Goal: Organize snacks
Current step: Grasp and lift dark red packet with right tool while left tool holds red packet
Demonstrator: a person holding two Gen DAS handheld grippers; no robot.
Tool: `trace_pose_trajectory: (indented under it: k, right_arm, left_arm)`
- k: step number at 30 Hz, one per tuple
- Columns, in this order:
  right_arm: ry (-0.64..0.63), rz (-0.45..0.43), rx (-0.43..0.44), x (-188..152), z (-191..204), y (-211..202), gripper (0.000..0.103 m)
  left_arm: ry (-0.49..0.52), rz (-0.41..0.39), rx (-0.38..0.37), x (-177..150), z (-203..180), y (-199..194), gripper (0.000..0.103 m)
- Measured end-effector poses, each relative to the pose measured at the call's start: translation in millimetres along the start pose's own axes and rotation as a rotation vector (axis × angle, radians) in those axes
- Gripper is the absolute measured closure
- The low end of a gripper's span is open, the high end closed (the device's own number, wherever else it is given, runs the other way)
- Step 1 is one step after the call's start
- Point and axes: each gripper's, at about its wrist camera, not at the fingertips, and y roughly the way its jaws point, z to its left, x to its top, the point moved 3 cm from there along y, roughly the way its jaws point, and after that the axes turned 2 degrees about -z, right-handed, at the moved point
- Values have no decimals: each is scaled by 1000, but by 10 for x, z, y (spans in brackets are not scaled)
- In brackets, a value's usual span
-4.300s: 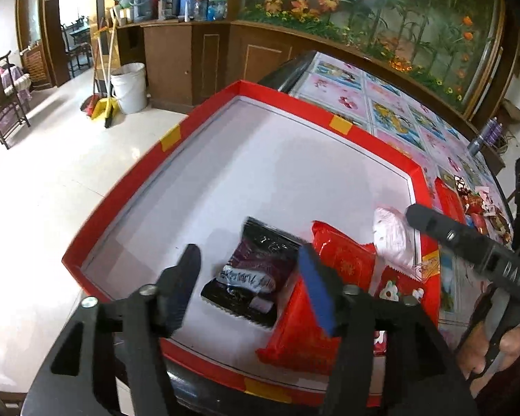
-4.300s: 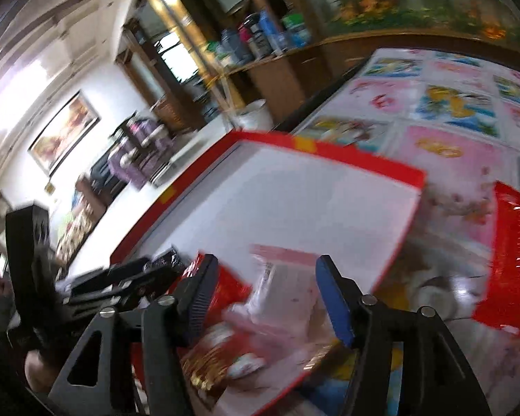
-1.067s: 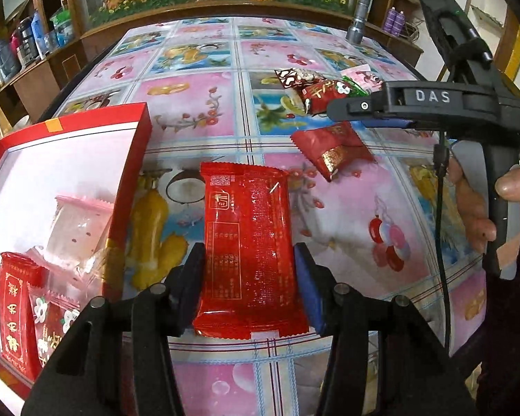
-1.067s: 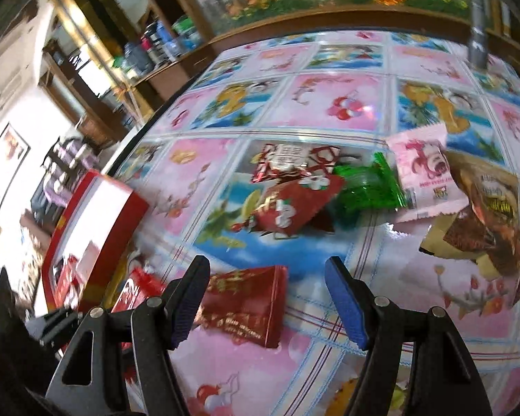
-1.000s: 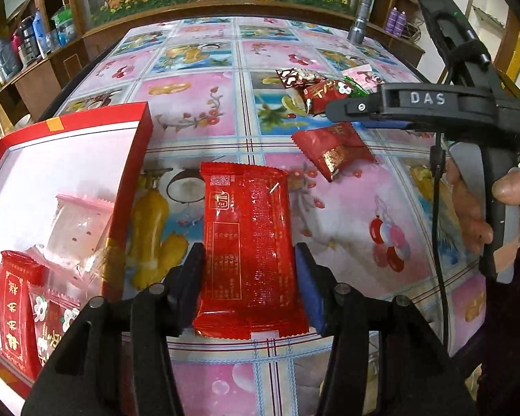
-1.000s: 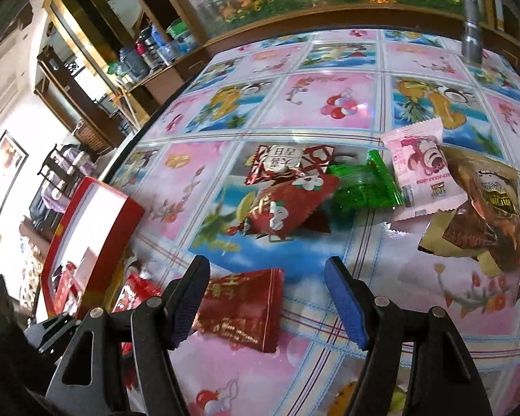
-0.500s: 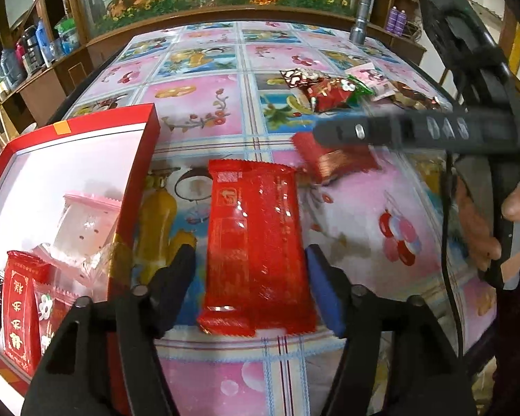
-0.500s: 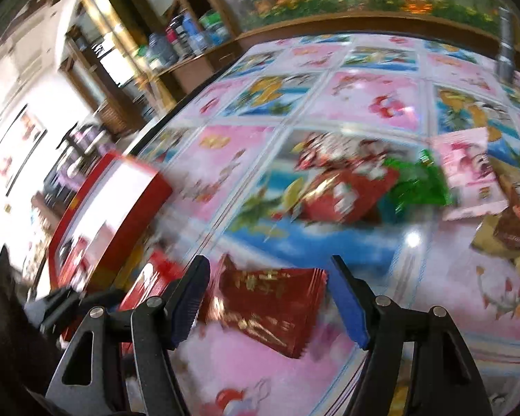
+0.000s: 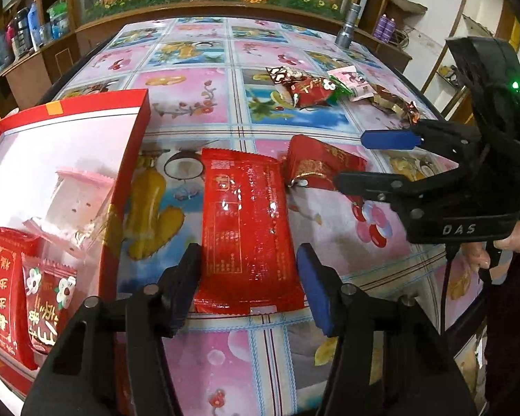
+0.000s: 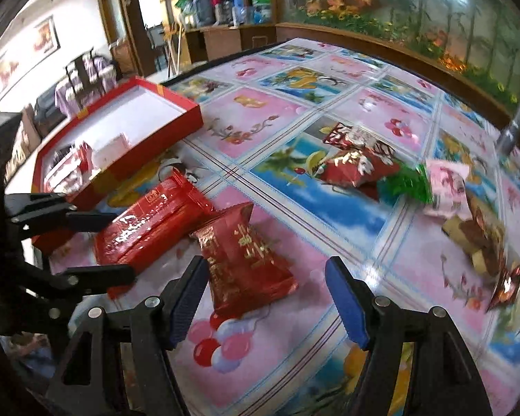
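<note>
Glossy cartoon-print oilcloth in pink and blue squares covers the desk (image 9: 190, 111), with a planted glass tank (image 10: 433, 10) behind its far edge.

Left claw (image 9: 249, 286) hangs over the near side of the desk; its jaws are closing around the lower end of a long red snack packet (image 9: 248, 228) that lies flat between them (whether the pads already press on the wrapper I cannot tell, since a thin gap seems to show on each side). Just left of this claw sits a red box with a white floor (image 9: 128, 159), holding a pale pink packet (image 9: 79, 194) and two red packets (image 9: 27, 287) in its near corner.

Right claw (image 10: 265, 300) is spread wide and grips nothing. A smaller red and gold packet (image 10: 248, 260) lies on the desk between its jaws and just ahead of them, its far corner touching the long red packet. Farther ahead and to the right of this claw lies a loose heap of snacks: a red packet with white flowers (image 10: 355, 166), a green wrapper (image 10: 407, 182), a pink sachet (image 10: 447, 187) and brown-gold wrappers (image 10: 485, 239).

A person's hand (image 9: 499, 246) grasps the right claw's handle.
</note>
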Motion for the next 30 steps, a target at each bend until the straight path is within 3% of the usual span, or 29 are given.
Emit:
trace_pose_trajectory:
  k: [5, 7, 10, 11, 16, 23, 30]
  right_arm:
    - [-112, 54, -21, 22, 197, 166, 31]
    - [-98, 51, -13, 31, 207, 202, 32]
    - [-49, 45, 0, 22, 159, 207, 42]
    - [-39, 34, 2, 16, 145, 192, 53]
    - [6, 24, 12, -54, 93, 115, 58]
    - [270, -53, 194, -220, -233, -53, 60]
    - [409, -136, 260, -212, -463, -191, 60]
  left_arm:
    - [9, 5, 0, 7, -23, 16, 41]
    - [15, 5, 0, 14, -21, 21, 41]
    - [4, 2, -18, 36, 4, 29, 41]
    - [2, 1, -21, 42, 13, 29, 41]
    - [-2, -17, -7, 69, 30, 43, 55]
    - [-3, -26, -7, 75, 4, 47, 56]
    - [28, -13, 4, 73, -85, 65, 55]
